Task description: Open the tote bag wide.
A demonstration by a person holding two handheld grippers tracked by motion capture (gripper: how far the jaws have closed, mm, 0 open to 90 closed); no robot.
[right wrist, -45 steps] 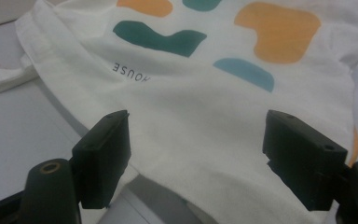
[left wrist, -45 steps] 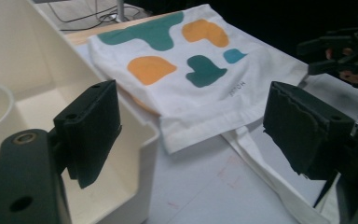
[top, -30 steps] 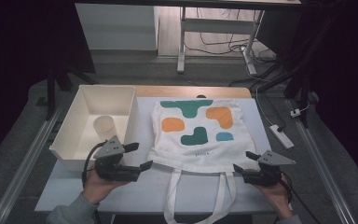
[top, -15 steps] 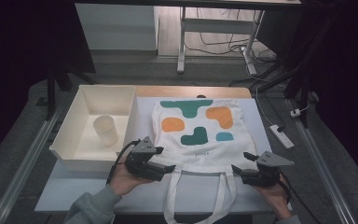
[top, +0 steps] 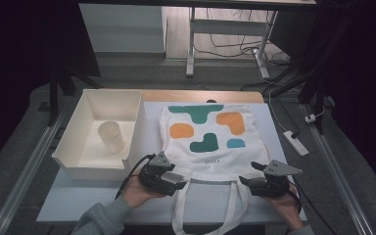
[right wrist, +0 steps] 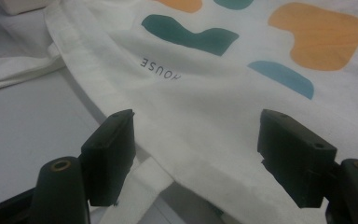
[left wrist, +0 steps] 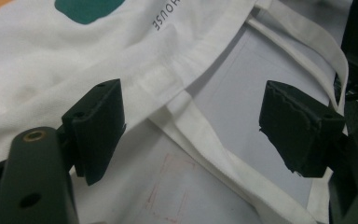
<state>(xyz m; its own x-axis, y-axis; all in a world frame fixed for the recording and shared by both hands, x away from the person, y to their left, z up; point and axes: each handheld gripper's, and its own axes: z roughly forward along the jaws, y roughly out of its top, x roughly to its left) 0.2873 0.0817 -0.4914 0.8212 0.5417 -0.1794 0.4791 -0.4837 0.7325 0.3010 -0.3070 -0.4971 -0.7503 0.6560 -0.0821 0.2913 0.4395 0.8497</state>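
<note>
Running off frame bottom: two handles of one tote bag [top: 210,142], flat on surface [top: 78,205]. Left gripper [top: 178,185], right gripper [top: 247,175]: fingers apart, nothing held. One cup [top: 111,135] in one tray [top: 73,161].

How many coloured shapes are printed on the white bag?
5 on the tote bag: dark green top, orange right, orange left, dark green centre, small blue.

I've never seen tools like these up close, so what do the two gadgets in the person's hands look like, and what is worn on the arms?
Both are black. The left gripper and the right gripper each end in two blocky black jaws and carry a grey three-cornered plate on top. A black cable trails from the left one. Brass-coloured rings sit in holes on the jaw arms. The left forearm wears a grey sleeve.
</note>
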